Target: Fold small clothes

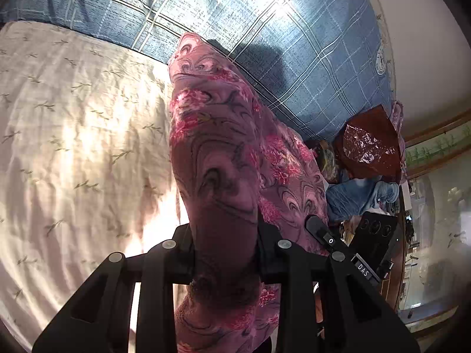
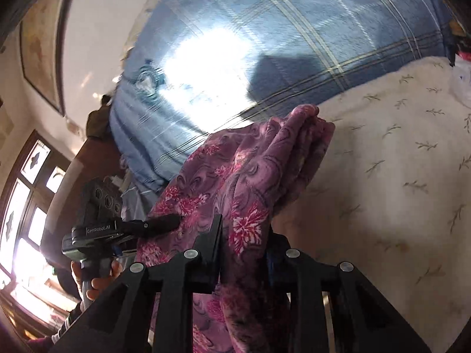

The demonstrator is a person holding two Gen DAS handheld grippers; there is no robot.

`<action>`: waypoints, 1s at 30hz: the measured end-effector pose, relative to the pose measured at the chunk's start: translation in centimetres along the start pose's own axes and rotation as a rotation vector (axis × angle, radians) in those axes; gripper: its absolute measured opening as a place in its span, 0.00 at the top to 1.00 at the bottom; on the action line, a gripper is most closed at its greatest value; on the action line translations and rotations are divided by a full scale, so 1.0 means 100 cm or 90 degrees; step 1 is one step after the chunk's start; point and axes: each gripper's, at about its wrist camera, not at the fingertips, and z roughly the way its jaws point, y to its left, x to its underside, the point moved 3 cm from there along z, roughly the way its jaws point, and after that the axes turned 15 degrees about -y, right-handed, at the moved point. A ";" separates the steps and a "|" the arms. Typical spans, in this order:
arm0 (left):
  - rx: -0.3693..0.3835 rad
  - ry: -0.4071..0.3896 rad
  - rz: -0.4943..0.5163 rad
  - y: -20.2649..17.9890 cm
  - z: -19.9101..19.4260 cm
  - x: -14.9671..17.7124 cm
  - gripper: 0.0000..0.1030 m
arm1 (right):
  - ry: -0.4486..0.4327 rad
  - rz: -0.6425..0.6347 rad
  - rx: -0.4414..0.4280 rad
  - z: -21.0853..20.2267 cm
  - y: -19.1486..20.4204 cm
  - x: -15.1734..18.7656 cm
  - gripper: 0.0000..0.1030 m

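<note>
Left gripper clamped on purple floral garment; right gripper clamped on same cloth, bunched, raised over cream bedsheet. Risk: thick folds slipping from pads, uneven edges, crooked fold.

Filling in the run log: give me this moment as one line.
left gripper: shut on cloth | right gripper: shut on cloth | cloth: bunched, lifted over bed

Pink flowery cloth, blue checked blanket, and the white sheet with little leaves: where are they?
pink flowery cloth point(image 1: 223, 147): left wrist view, middle of the hanging fabric.
blue checked blanket point(image 1: 309, 58): left wrist view, shaded patch of its checks.
white sheet point(image 2: 397, 176): right wrist view, bare leaf-printed part.
</note>
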 end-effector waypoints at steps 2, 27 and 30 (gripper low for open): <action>-0.004 -0.012 0.017 0.002 -0.031 0.012 0.73 | 0.009 -0.006 -0.019 -0.007 0.021 0.017 0.77; -0.107 -0.082 0.151 0.045 -0.057 0.060 0.47 | 0.006 -0.137 0.054 0.003 0.066 0.098 0.70; -0.165 -0.068 0.188 0.057 -0.023 0.059 0.47 | 0.027 -0.148 0.093 0.031 0.048 0.105 0.71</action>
